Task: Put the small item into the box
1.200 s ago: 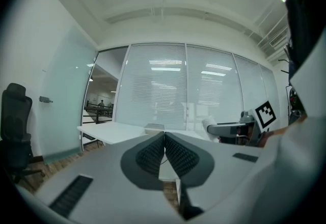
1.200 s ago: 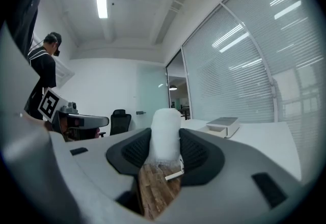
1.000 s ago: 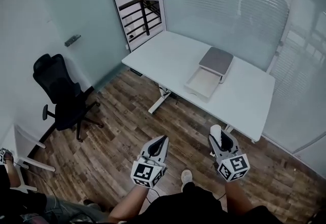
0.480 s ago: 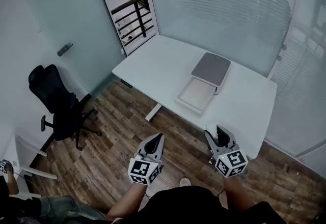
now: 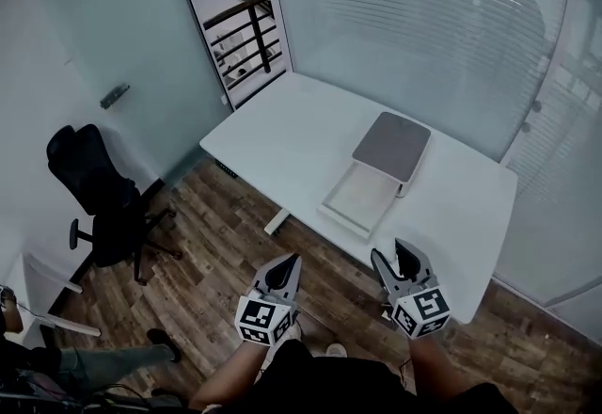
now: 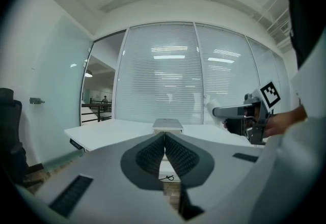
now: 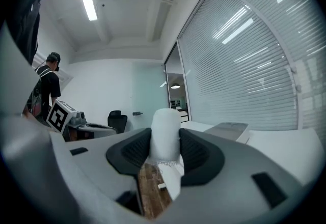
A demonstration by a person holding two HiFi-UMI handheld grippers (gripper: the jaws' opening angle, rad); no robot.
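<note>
An open box stands on the white table (image 5: pixel 282 125): its shallow cream tray (image 5: pixel 356 199) lies toward me and its grey lid (image 5: pixel 392 147) rests behind it. My right gripper (image 5: pixel 396 259) hovers at the table's near edge, short of the box, shut on a small white cylinder-shaped item (image 7: pixel 165 134) that stands upright between the pads. To its left, my left gripper (image 5: pixel 287 267) hangs over the wooden floor with its jaws shut together and nothing in them (image 6: pixel 164 139). The box shows far ahead in the left gripper view (image 6: pixel 167 125) and in the right gripper view (image 7: pixel 227 129).
A black office chair (image 5: pixel 94 186) stands on the floor at left. Glass walls with blinds close in the room behind the table, with a doorway (image 5: pixel 235 17) at the back left. Another person's leg (image 5: pixel 103 360) is at the bottom left.
The table and box have come nearer in the head view. Both grippers have moved forward toward the table's near edge. The right gripper's hold on the white item is unchanged.
</note>
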